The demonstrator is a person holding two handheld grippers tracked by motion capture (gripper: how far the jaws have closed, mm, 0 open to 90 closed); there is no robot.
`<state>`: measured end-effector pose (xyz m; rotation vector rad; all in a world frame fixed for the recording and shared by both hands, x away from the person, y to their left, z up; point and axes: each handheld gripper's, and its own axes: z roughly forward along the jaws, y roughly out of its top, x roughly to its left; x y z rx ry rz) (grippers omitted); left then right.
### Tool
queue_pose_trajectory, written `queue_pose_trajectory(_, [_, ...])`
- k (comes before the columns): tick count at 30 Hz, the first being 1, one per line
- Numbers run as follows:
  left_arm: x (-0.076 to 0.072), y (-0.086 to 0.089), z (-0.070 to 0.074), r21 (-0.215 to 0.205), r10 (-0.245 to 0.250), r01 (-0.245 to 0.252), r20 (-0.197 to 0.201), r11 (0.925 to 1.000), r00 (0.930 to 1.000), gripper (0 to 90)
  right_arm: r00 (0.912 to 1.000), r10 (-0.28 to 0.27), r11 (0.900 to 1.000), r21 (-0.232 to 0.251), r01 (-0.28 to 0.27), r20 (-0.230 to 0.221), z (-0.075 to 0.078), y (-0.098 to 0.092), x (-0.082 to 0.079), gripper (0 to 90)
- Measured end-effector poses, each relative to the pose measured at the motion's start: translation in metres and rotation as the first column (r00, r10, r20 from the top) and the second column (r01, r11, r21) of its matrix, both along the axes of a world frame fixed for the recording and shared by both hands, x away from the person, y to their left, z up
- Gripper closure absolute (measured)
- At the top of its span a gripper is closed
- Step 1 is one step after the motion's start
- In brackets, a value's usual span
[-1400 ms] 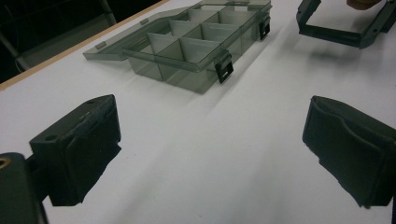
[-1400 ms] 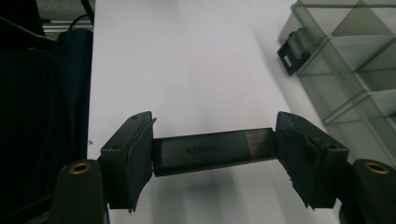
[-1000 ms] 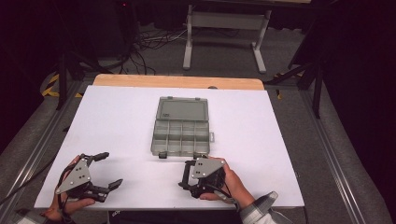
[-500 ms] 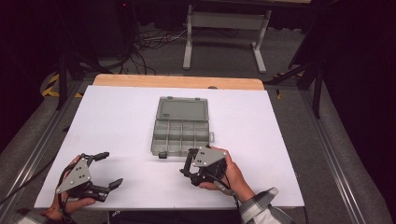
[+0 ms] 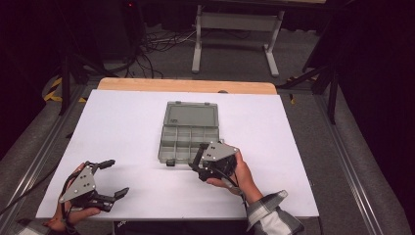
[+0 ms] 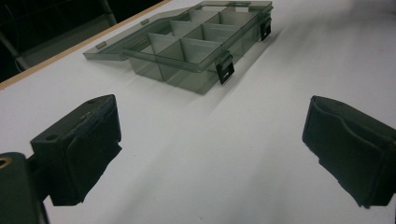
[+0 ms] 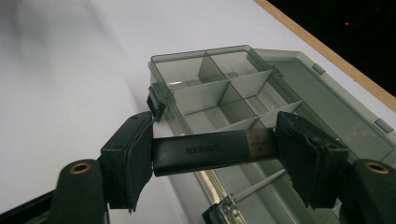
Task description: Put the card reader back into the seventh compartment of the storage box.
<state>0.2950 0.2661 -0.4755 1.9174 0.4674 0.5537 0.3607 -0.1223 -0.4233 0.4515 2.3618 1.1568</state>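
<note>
A clear grey compartment box (image 5: 188,145) lies open in the middle of the white table, its lid (image 5: 191,113) folded flat away from me. My right gripper (image 5: 196,164) hovers at the box's near edge, shut lengthwise on a black USB stick (image 7: 205,150) with a metal end. In the right gripper view the right gripper (image 7: 215,151) holds the stick level over the box's (image 7: 219,88) near compartments, which look empty. At the table's near left corner my left gripper (image 5: 115,177) stands open with nothing in it. In its own view the left gripper (image 6: 210,149) faces the box (image 6: 196,42) across bare tabletop.
The white table (image 5: 122,122) ends in a wooden strip (image 5: 186,86) at the far side. Beyond it, a metal stand (image 5: 235,34) and cables (image 5: 151,44) are on the dark floor. Two black latches (image 6: 225,71) hang on the box's front wall.
My right gripper has moved a little forward and up toward the box's near edge, still shut on the stick. The left gripper has kept still.
</note>
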Motion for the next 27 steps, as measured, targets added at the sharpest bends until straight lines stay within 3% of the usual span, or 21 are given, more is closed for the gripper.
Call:
queue_pose_trajectory(16, [0.0, 0.0, 0.0, -0.006, -0.009, 0.009, -0.004, 0.9999, 1.0, 5.4, 0.9969, -0.078, 0.997, 0.009, 0.078, -0.001, -0.003, 0.003, 0.024, 30.6])
queue_pose_trajectory(27, [0.0, 0.001, 0.001, -0.005, -0.01, 0.01, -0.002, 0.9999, 0.9999, 5.4, 0.9919, -0.122, 0.992, 0.014, 0.123, -0.034, -0.01, 0.005, 0.036, 30.6])
